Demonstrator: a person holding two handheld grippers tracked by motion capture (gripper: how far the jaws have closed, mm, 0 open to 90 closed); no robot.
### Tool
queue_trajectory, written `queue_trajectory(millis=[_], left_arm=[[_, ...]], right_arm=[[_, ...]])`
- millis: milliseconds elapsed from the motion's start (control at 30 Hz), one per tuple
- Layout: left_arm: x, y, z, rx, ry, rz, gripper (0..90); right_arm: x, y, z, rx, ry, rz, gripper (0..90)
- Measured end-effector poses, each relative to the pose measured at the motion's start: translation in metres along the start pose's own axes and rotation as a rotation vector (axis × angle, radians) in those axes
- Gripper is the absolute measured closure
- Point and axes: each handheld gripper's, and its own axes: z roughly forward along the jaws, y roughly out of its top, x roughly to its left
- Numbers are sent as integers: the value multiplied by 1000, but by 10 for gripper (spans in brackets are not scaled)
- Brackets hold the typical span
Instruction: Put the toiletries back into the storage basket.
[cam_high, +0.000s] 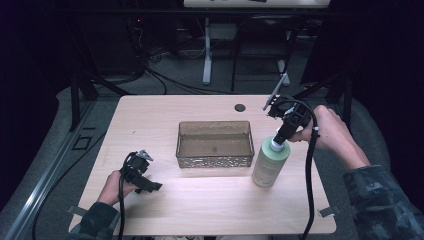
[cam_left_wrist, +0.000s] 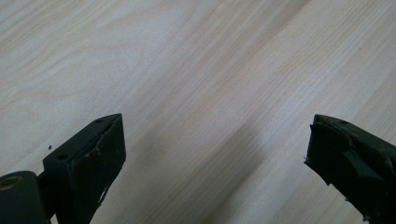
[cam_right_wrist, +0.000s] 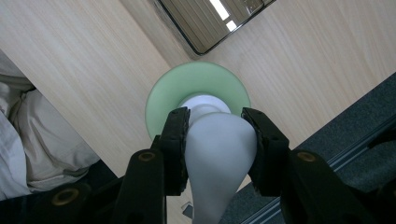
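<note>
Nearest, at the lower left of the high view, the left tool (cam_high: 150, 186) rests low over the pale wooden desk (cam_high: 210, 200), held in the person's left hand (cam_high: 112, 187) with its cable trailing off the bottom edge. In the left gripper view that tool (cam_left_wrist: 215, 154) is released: its two black jaws stand wide apart with bare wood grain between them and nothing held.

Farther up, right of centre in the high view, a pale green bottle (cam_high: 270, 164) stands upright on the desk, just beside the right end of the tray. The right tool (cam_high: 278, 140) comes down on it from above, carried by the right hand (cam_high: 327, 127) at the frame's right. In the right gripper view the right tool (cam_right_wrist: 215, 128) is clenched on the bottle's white pump top (cam_right_wrist: 217, 149), one jaw pressed to each side, with the green shoulder of the bottle (cam_right_wrist: 163, 100) spreading round below it.

Beyond, at the centre of the high view, sits a translucent brown rectangular tray (cam_high: 214, 159) with nothing visible inside. Its corner (cam_right_wrist: 205, 28) shows at the top of the right gripper view. A small dark round hole (cam_high: 240, 107) marks the far part of the desk.
</note>
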Motion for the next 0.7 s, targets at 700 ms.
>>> queue_trajectory(millis=[700], left_arm=[[0, 1, 1, 1, -5, 0, 44]], right_arm=[[-4, -2, -15, 1, -14, 0, 629]])
